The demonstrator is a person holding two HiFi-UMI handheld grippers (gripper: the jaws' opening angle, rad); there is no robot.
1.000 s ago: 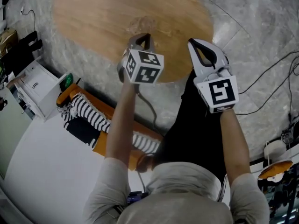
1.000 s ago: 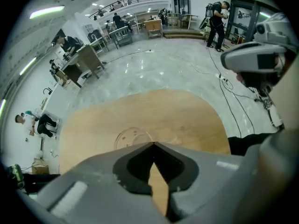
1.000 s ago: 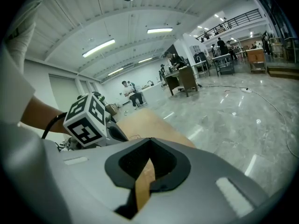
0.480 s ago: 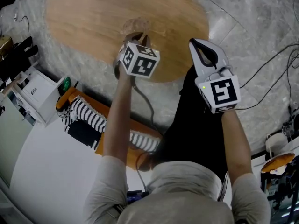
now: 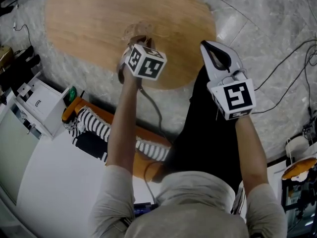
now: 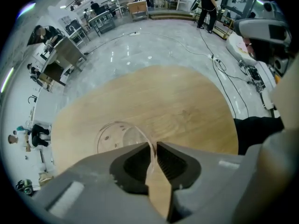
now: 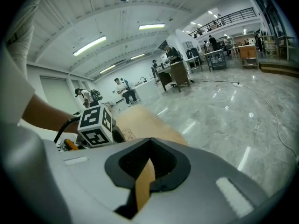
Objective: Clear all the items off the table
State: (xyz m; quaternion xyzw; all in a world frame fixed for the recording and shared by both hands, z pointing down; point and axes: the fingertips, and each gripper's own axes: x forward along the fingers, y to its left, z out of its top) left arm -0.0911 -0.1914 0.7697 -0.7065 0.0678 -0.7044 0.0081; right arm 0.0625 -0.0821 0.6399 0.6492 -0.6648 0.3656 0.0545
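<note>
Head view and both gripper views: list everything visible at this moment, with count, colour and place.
table: one, light wood, round, in front of the person
clear cup: one, transparent, at the table's near edge, its rim pinched in the left gripper
cabinet: one, white, on the floor left of the table
striped cloth: one, black and white, on an orange support beside the person
cables: several, black, on the grey marble floor right of the table
people: several, far across the hall
left gripper: grey, shut on the cup's rim
right gripper: grey, shut, empty, held at the table's right edge
</note>
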